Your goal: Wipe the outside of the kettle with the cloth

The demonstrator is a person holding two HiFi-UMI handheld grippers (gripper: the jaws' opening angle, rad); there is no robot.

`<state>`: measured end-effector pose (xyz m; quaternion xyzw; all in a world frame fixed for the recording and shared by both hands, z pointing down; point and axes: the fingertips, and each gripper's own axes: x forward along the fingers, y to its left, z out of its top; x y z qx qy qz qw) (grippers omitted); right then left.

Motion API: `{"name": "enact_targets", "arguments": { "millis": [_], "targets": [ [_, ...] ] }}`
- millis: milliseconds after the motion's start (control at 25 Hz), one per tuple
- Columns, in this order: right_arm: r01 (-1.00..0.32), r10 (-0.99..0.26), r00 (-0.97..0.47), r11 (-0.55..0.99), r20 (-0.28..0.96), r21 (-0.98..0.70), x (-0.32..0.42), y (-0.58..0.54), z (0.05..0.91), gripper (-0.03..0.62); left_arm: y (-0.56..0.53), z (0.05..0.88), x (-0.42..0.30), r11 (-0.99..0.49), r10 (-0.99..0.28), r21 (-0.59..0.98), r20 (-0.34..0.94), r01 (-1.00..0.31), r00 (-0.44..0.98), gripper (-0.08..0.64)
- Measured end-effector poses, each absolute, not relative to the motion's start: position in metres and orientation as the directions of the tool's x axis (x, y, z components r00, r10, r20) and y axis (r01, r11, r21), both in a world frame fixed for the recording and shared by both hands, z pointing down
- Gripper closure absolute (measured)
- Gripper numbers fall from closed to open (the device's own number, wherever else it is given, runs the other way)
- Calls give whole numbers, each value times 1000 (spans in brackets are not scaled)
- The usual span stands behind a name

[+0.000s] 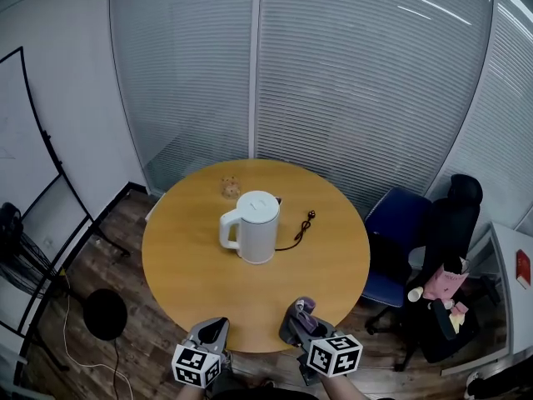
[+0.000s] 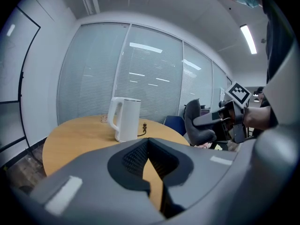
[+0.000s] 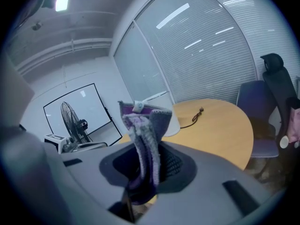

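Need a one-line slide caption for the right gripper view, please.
Right gripper shut on a purple-grey cloth, the white kettle partly hidden behind it on the round wooden table.

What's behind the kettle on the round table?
A small brownish thing lies on the table just beyond the kettle, too small to identify. A black cord trails out to the kettle's right; where it starts is hidden by the kettle.

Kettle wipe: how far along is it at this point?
Done: the cloth is clamped in the right hand-held gripper. In hand: it hovers at the near edge of the table. Left: all wiping; the white kettle stands untouched mid-table.
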<state>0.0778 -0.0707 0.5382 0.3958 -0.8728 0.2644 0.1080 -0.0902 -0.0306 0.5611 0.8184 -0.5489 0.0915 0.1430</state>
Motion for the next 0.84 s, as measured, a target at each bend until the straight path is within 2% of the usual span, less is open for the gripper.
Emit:
{"name": "enact_targets", "arguments": {
  "millis": [840],
  "targets": [
    [-748, -637, -663, 542, 393, -382, 82, -68, 540, 497, -31, 561, -81, -371, -868, 127, 304, -920, 392, 549]
  ]
}}
